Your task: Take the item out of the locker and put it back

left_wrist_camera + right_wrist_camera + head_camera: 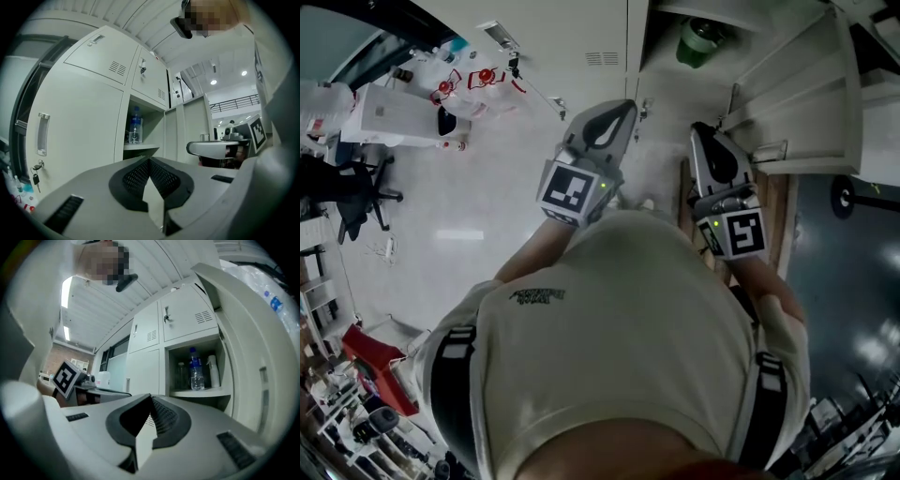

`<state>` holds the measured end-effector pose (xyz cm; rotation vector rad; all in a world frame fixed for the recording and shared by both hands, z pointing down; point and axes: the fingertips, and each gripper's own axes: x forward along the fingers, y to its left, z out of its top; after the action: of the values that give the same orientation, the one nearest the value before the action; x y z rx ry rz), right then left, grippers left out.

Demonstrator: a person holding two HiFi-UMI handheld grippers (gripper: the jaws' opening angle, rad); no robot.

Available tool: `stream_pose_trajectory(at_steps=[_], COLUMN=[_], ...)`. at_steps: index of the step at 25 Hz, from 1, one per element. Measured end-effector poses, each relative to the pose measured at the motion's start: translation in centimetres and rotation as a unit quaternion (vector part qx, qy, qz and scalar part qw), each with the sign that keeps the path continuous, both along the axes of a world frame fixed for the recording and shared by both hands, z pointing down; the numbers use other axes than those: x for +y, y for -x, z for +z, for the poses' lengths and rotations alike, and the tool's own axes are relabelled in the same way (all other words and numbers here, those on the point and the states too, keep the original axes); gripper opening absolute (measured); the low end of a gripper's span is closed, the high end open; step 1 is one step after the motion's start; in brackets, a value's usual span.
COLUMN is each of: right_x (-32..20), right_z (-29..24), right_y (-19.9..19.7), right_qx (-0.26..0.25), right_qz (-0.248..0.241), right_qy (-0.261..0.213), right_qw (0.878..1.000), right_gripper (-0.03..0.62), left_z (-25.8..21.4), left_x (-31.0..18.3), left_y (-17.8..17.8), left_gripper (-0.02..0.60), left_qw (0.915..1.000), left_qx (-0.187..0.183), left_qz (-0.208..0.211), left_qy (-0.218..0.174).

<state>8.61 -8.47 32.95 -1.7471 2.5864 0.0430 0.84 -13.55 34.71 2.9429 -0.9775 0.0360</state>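
Left gripper (149, 161): jaws pressed together, empty. Right gripper (150, 398): likewise. Water bottle (197, 370): upright in open locker (204, 392), right of centre.

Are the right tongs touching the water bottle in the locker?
Apart. The right gripper view shows the right tongs shut on nothing, and the water bottle stands back on the locker shelf, with open space between them.
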Motion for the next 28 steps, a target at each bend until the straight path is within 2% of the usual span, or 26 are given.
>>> stream_pose_trajectory(at_steps=[8, 13, 16, 21, 24, 26, 28], right_x=[-5.1, -9.4, -11.3, -13.7, -15.0, -15.9, -16.6], right_z=[-0.7, 0.2, 0.7, 2.5, 4.3, 5.8, 7.4], right_y=[-0.4, -2.2, -3.4, -5.3, -6.5, -7.2, -8.0], right_qx=[0.005, -0.015, -0.033, -0.031, -0.015, -0.011, -0.010], right_qz=[0.049, 0.099, 0.137, 0.185, 0.209, 0.219, 0.232], right_qy=[0.014, 0.045, 0.054, 0.072, 0.085, 0.100, 0.115], right_qw=[0.999, 0.994, 0.989, 0.980, 0.974, 0.970, 0.966], right_gripper=[0.009, 0.153, 0.211, 0.284, 0.284, 0.351, 0.351], left_z=[-2.2, -3.0, -2.3, -0.8, 0.3, 1.1, 2.1], left_x=[-2.3, -4.4, -5.4, -6.8, -7.6, -8.1, -8.7], left_y=[-1.2, -2.4, -3.1, -4.2, -4.6, -4.8, -5.1], left_gripper=[0.012, 0.012, 0.012, 0.012, 0.012, 0.012, 0.012], left_qw=[0.9995, 0.9992, 0.9994, 0.9996, 0.9998, 0.9998, 0.9998], left_qx=[-0.005, 0.007, 0.004, -0.005, -0.010, -0.013, -0.016], left_qz=[0.003, 0.006, 0.008, 0.012, 0.013, 0.012, 0.012], left_qy=[-0.030, -0.038, -0.033, -0.023, -0.015, -0.010, -0.003])
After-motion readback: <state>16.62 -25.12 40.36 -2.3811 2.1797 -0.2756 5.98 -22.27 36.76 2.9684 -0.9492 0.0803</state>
